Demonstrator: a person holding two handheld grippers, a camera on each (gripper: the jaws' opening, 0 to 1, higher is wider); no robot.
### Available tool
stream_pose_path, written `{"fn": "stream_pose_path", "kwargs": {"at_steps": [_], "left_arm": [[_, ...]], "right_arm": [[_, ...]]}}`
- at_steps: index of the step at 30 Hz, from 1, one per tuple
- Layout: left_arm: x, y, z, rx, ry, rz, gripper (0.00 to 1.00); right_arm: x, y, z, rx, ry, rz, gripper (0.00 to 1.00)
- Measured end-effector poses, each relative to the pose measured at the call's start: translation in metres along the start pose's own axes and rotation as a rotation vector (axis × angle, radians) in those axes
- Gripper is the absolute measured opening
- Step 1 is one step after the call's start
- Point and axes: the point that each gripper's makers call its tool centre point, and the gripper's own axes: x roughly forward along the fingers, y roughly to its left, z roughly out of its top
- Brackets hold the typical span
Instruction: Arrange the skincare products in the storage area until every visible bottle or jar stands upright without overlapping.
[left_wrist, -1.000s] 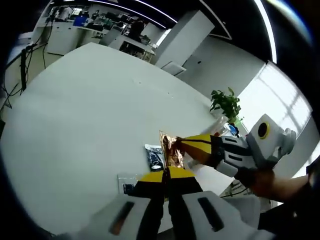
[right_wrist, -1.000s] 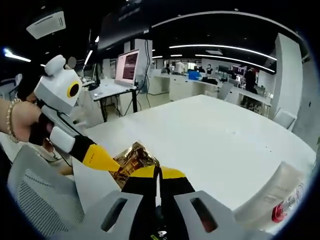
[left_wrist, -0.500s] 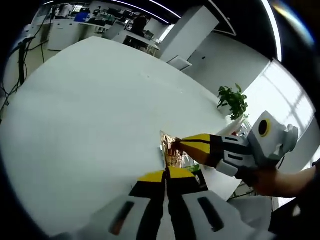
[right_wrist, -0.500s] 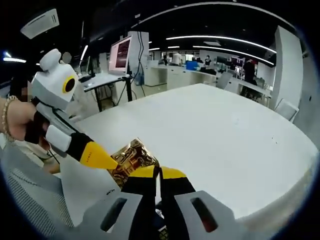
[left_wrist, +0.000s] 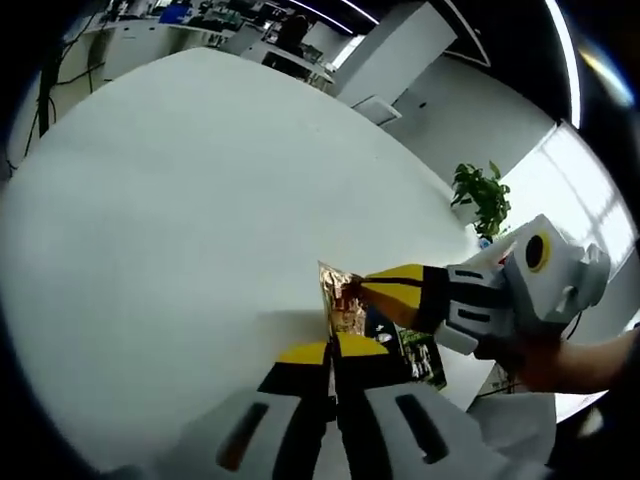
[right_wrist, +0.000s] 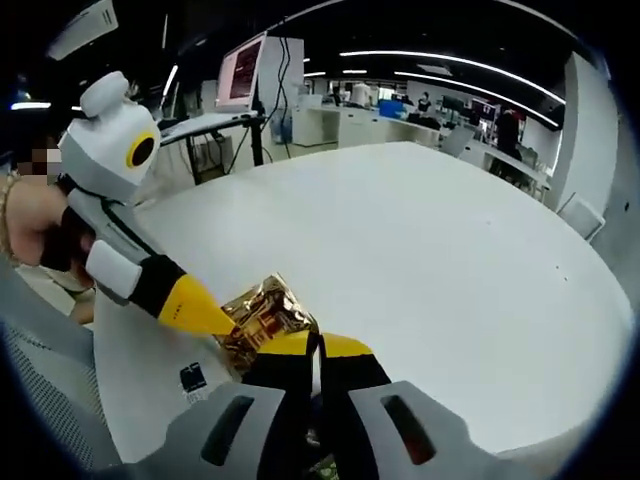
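gold sachet (left_wrist: 342, 305) pinched between both jaws, apparently

From my station I count one gold foil packet (left_wrist: 342, 305), pinched between two tongs: the left tongs (left_wrist: 333, 352) and the right tongs (right_wrist: 313, 343). One dark printed sachet (left_wrist: 421, 356) lies flat on the one white desk (left_wrist: 180, 210), beside the packet. One small black-and-white sachet (right_wrist: 193, 378) sits near the desk edge. One potted plant (left_wrist: 484, 197) stands beyond
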Motion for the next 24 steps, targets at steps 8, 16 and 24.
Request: {"fn": "stream_pose_path", "kwargs": {"at_steps": [8, 16, 24], "left_arm": [[0.011, 0.012, 0.002, 0.017, 0.03, 0.016, 0.0], [0.013, 0.012, 0.0, 0.07, 0.051, 0.028, 0.0], [0.015, 0.015, -0.001, 0.19, 0.061, 0.057, 0.01]], "right_arm": [[0.014, -0.004, -0.009, -0.051, 0.047, 0.001, 0.02], [0.017, -0.004, -0.01, -0.09, 0.074, 0.002, 0.02], [0.019, -0.003, -0.016, -0.103, 0.099, -0.015, 0.03]]}}
